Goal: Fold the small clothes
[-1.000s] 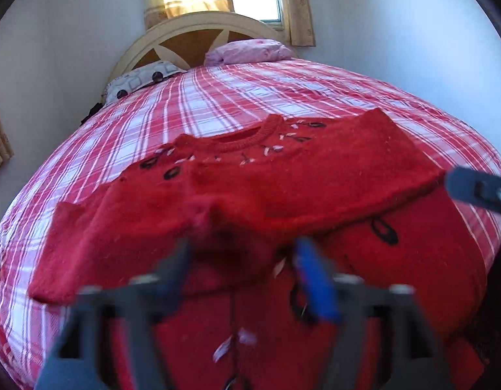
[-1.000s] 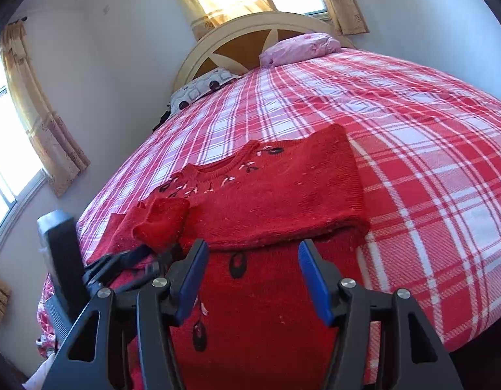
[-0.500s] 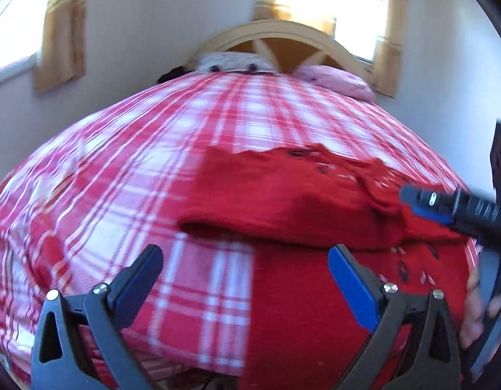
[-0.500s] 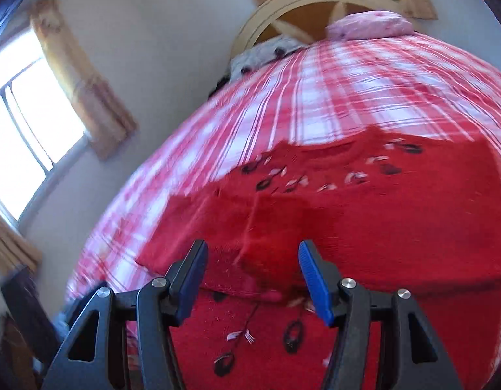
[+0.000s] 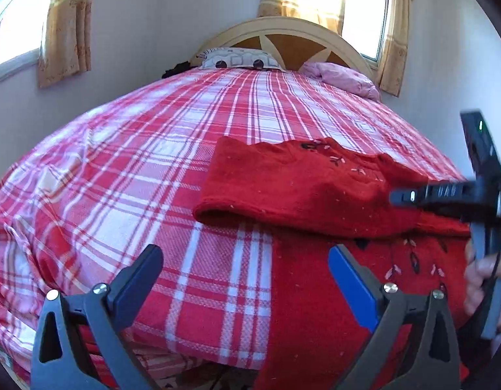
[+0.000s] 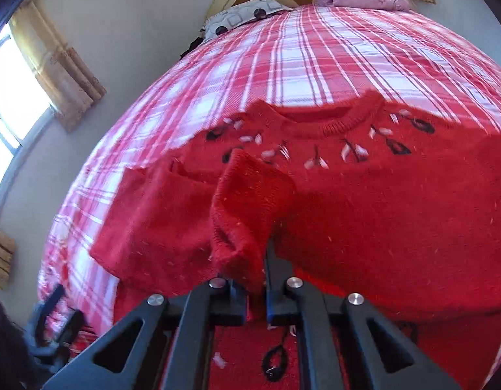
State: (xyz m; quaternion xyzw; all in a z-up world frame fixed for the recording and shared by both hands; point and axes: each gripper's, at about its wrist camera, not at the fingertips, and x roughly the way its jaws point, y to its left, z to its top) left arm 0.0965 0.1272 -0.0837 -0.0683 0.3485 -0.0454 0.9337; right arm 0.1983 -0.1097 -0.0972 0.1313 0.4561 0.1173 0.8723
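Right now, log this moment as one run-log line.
task: fold small clothes | left gripper: open, empty, over bedspread | right gripper: shut on sleeve cuff of red sweater

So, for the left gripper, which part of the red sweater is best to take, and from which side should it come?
Probably the folded outer edge of the red sweater, approached from the bare plaid bedspread side. That edge forms a raised roll, so a finger could slide under it. The left gripper is open and empty.

Red sweater's hem under the right claw, off-frame below.
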